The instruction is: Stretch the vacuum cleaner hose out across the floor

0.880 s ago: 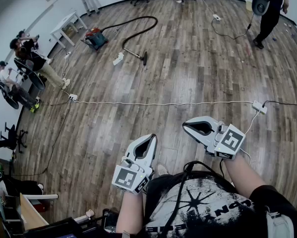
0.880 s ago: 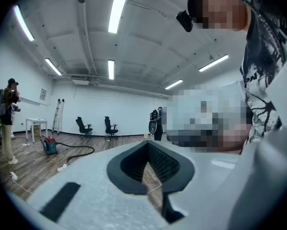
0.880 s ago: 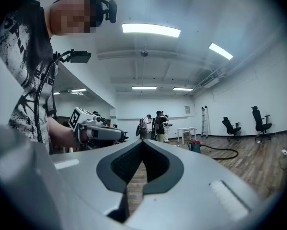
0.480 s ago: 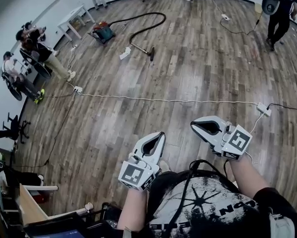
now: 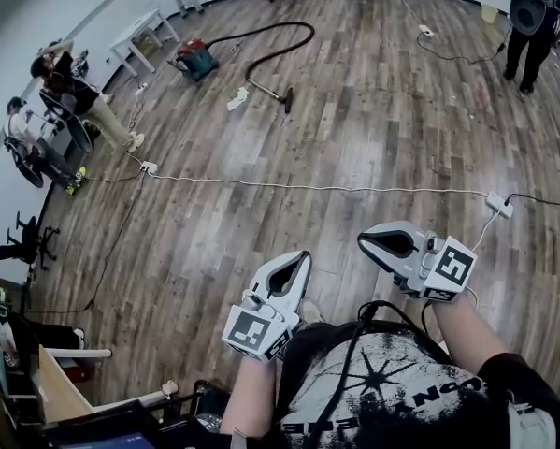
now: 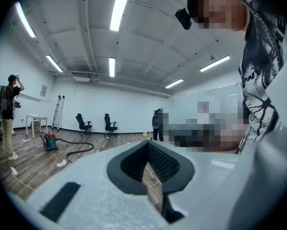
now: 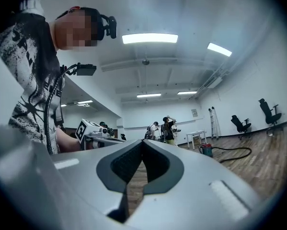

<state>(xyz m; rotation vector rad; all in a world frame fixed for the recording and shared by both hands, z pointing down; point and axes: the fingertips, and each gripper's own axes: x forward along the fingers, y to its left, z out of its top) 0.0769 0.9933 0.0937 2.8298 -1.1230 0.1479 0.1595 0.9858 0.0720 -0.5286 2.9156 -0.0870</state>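
**Left hand-held gripper** (image 5: 302,256): you hold it low in front of your body, roughly level. Its jaws are pressed together with nothing between them. It is probably carried this way because there is nothing to grasp yet.

**Right hand-held gripper** (image 5: 363,240): it sits beside the left one and apart from it, and its tips point across toward your left. Its own view shows the jaws meeting, also empty.

**Hose** (image 5: 308,28): this is the task's thing, and it lies far across the floor (image 5: 373,138), well apart from both grippers. It leaves the vacuum (image 5: 193,61), loops out and doubles back to the nozzle (image 5: 286,99). That makes it a slack curve, not a straight run, so the stretching looks not yet begun.

**Vacuum:** it rests near the far left wall. As the heavy end, it should serve as the anchor, which makes the nozzle end the likely one for you to take and draw away.

**White cable** (image 5: 317,189): it runs across the floor between you and the hose and ends at a power strip (image 5: 497,204). You could trip on it as you cross.

**Bystanders:** a group (image 5: 50,110) is at the left. One person (image 5: 527,12) stands at the far right, clear of the hose.
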